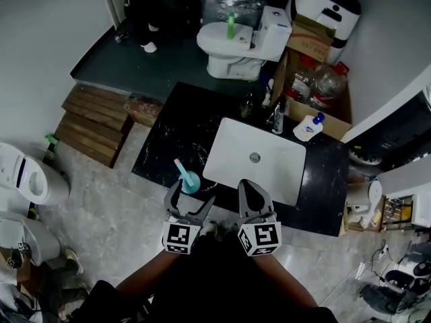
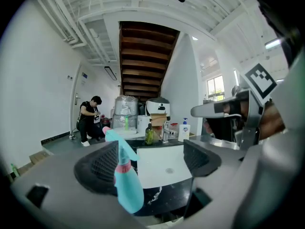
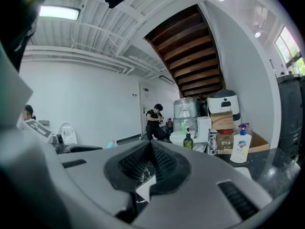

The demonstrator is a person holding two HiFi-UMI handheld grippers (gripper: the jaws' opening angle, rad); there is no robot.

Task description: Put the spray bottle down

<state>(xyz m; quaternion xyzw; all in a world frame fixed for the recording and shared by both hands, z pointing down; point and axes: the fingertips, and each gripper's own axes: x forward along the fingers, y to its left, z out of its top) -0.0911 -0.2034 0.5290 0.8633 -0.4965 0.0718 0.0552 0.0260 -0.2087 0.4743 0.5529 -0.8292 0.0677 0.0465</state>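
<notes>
Between the jaws of the left gripper (image 2: 151, 151), which stand wide apart and clamp nothing, a teal spray bottle (image 2: 127, 185) with a pink collar and pink nozzle tip rises close against the left pad. Whether it touches that pad cannot be told. Seen from the head view, the bottle's base rests on the black marble countertop (image 1: 168, 140), just left of the white sink (image 1: 236, 147), near its front corner. By that reading the bottle is already set down, or very nearly so.

Right of the left gripper, at the sink's front edge, the right gripper (image 3: 148, 149) has its jaws pressed together with nothing between them.

The bottle looks like thin, smooth plastic: probably light, slightly squeezable and a little slippery. It is tall and narrow with a trigger head on top, so it would likely tip easily. The safest hold is across the wide body below the pink collar, not on the trigger.

Behind the sink stand a faucet (image 1: 278, 116) and a white soap dispenser (image 1: 308, 126). Farther behind are a toilet (image 1: 232, 46) and a crouching person (image 1: 145, 5).
</notes>
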